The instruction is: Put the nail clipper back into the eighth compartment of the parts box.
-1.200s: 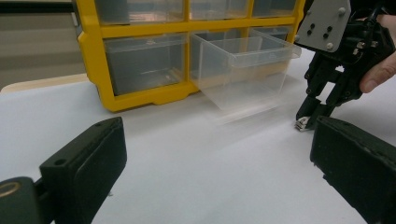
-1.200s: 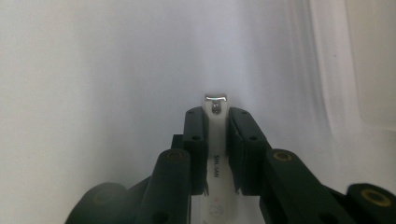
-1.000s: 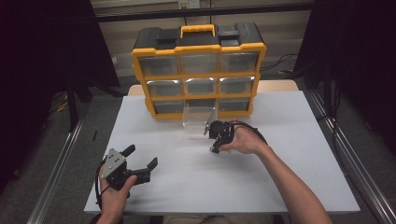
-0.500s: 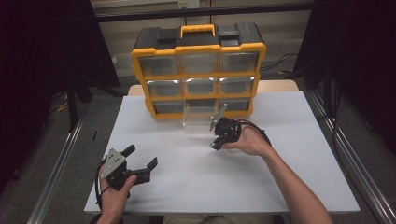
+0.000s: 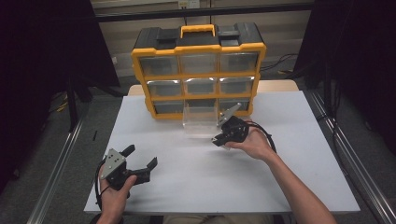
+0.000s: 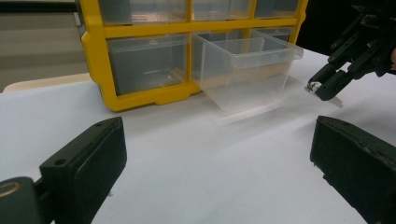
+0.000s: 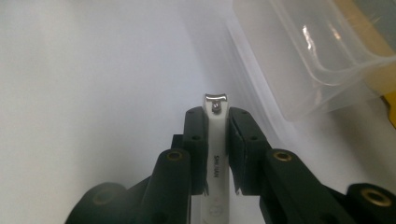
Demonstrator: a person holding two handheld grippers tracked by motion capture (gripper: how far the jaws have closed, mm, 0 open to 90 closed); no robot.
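A white nail clipper [image 7: 215,154] was seen pinched between the 2 jaws of the right gripper [image 7: 216,122], its steel head poking out just beyond the jaw tips. In the high view the right gripper [image 5: 219,138] was held in the person's right hand [image 5: 252,145] a little above the white desk [image 5: 196,177], just beside the front right corner of a clear plastic drawer [image 5: 200,120]. That drawer was found pulled out of the bottom row of a yellow and black organiser [image 5: 198,70], which stood at the far edge of the desk with 9 clear compartments arranged in 3 rows of 3. In the left gripper view the drawer [image 6: 245,70] was shown resting with its front on the desk and its back at the organiser [image 6: 144,93], and the right gripper [image 6: 322,86] was seen just to its side, the pale end of the nail clipper [image 6: 335,100] sticking out below the jaws. In the right gripper view the drawer [image 7: 313,56] lay near the clipper but apart from it. The left gripper [image 5: 140,158] was held in the left hand [image 5: 114,196] at the near left part of the desk, well apart from the drawer, with its jaws spread wide and nothing between them.
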